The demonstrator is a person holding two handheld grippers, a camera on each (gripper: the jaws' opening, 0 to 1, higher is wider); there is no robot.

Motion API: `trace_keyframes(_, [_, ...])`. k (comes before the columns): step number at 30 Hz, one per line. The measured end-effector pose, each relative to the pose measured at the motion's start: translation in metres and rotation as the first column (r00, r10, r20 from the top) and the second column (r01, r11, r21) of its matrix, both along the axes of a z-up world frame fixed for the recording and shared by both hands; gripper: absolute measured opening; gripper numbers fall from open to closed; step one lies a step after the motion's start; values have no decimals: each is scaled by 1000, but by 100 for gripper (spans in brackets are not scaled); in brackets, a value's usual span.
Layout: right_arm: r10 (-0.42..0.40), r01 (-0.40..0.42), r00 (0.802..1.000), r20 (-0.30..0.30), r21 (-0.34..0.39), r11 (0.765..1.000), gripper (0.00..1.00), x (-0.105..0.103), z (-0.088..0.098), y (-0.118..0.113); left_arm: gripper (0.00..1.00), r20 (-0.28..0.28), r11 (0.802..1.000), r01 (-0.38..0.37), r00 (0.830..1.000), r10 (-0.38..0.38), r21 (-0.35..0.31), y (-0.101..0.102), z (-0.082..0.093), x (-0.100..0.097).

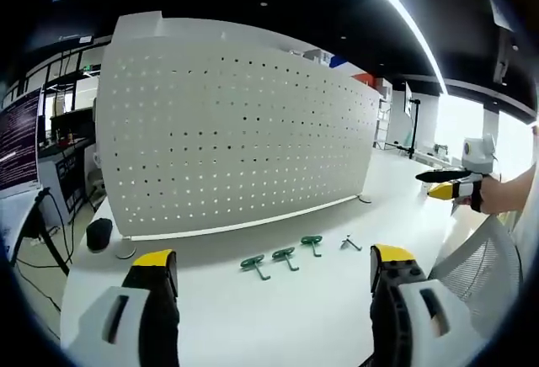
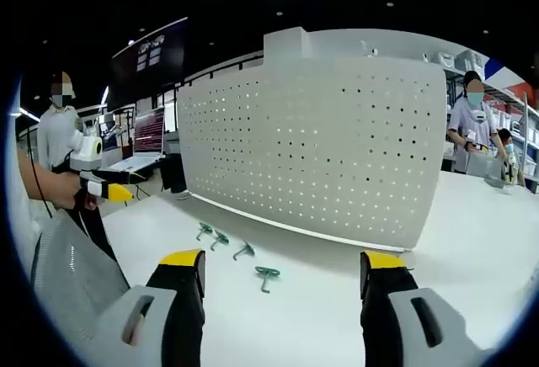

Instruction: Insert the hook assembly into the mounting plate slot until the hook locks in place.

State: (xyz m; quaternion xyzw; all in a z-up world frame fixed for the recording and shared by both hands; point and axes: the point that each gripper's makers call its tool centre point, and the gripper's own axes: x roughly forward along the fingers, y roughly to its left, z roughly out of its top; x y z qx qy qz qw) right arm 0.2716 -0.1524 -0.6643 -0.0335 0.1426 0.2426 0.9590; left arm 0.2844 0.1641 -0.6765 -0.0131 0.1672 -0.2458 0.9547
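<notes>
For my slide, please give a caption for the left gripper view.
Open left gripper facing four hooks on the white table before the pegboard.

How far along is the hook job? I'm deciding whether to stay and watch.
Nothing looks done: the pegboard panel carries no hooks. Four hooks lie loose on the white table in front of it. The left hand-held gripper and right hand-held gripper are open, holding nothing. Picking up and inserting remain.
</notes>
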Motion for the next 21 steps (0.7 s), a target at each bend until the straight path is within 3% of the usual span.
trace_keyframes(10, [3, -3, 1000, 4, 7, 1000, 73, -1, 1, 2, 98, -22, 996, 64, 998, -63, 54, -5, -1, 10])
trace_keyframes(21, [7, -7, 1000, 3, 10, 1000, 73, 1, 0, 3, 98, -97, 975, 164, 984, -151, 147, -6, -12, 25])
